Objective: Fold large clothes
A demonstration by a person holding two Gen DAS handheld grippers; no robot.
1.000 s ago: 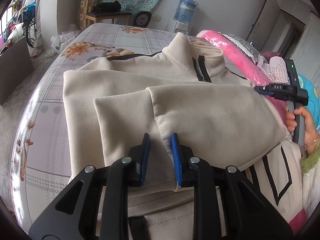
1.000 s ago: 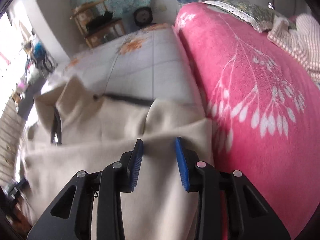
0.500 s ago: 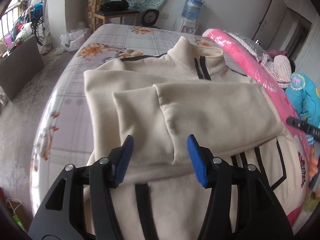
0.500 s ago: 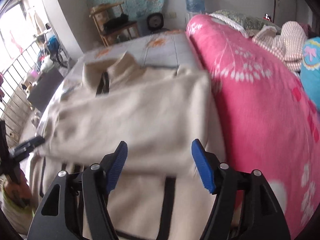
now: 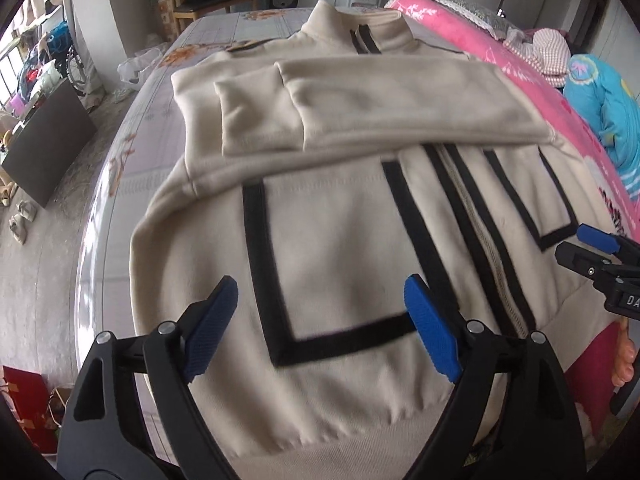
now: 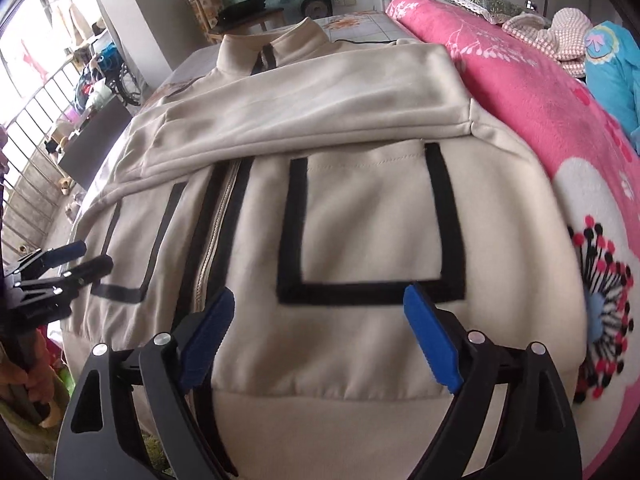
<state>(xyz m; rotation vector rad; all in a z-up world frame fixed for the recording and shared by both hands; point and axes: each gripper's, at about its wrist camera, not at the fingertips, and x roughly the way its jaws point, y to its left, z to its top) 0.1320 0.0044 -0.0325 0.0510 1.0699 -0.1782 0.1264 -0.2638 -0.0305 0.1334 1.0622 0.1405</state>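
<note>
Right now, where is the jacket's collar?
In both wrist views the collar stands at the far end of the beige jacket, just beyond the folded sleeves and left of the pink blanket.

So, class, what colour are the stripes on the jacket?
Black, on the beige jacket; clearest in the right wrist view.

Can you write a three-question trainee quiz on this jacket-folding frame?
1. True or false: both sleeves are folded across the chest of the beige jacket.
2. Multiple choice: what lies beside the jacket on the right gripper's side? A) pink blanket B) wooden chair C) black screen
3. Fill in: the left gripper's jaws are opening and hold ____.

Key: 1 true; 2 A, the pink blanket; 3 nothing, they hang above the hem.
</note>
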